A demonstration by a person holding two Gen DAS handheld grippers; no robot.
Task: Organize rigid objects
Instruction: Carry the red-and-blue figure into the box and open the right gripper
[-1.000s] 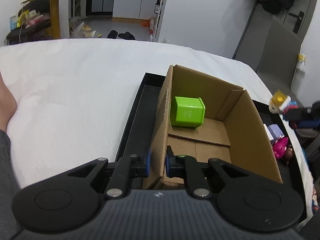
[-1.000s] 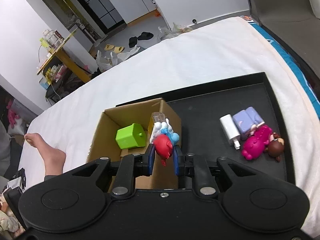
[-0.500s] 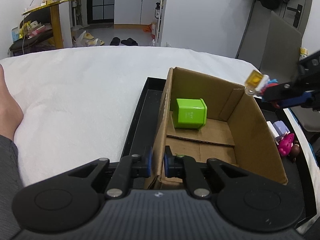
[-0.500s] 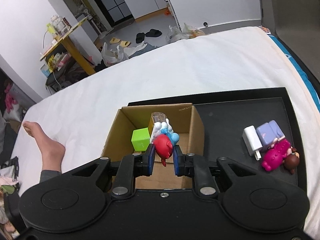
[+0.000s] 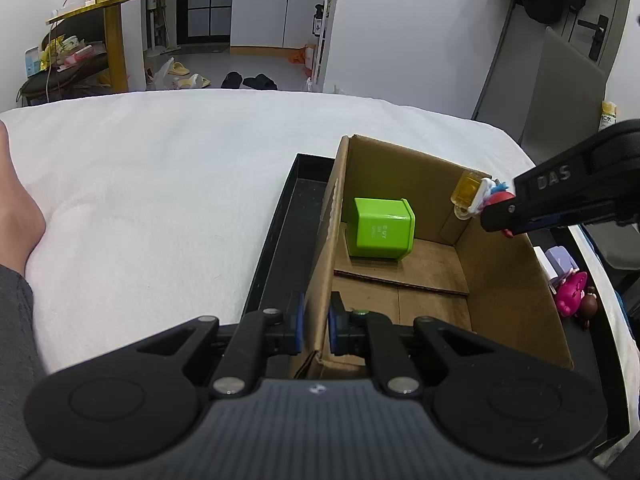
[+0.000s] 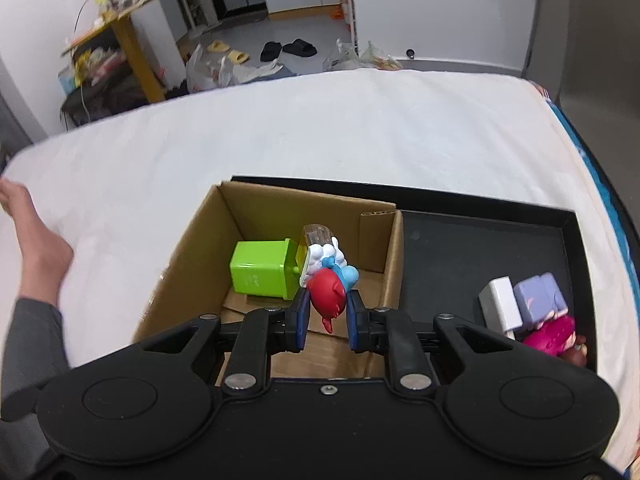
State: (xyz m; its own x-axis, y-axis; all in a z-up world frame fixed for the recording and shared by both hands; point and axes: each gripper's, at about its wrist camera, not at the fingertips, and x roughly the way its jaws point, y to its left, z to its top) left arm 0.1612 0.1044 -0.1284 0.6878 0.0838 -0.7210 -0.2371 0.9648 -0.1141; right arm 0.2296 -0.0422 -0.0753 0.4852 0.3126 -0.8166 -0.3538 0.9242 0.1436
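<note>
An open cardboard box (image 5: 516,292) stands in a black tray (image 5: 280,240) on a white bed. A green cube container (image 5: 380,234) lies inside it; it also shows in the right wrist view (image 6: 262,270). My left gripper (image 5: 316,322) is shut on the box's near left wall. My right gripper (image 6: 326,320) is shut on a red, blue and white toy figure (image 6: 328,284) and holds it above the box's inside (image 6: 192,264). The figure also shows in the left wrist view (image 5: 480,198) over the box's right wall.
A white charger (image 6: 500,308), a lilac toy (image 6: 540,298) and a pink toy (image 6: 554,334) lie in the tray (image 6: 460,256) right of the box. A person's bare foot (image 6: 36,244) rests on the bed at the left.
My right gripper has carried the toy figure leftward from over the box's right edge to above its inside. The left gripper has kept its hold on the box wall.
</note>
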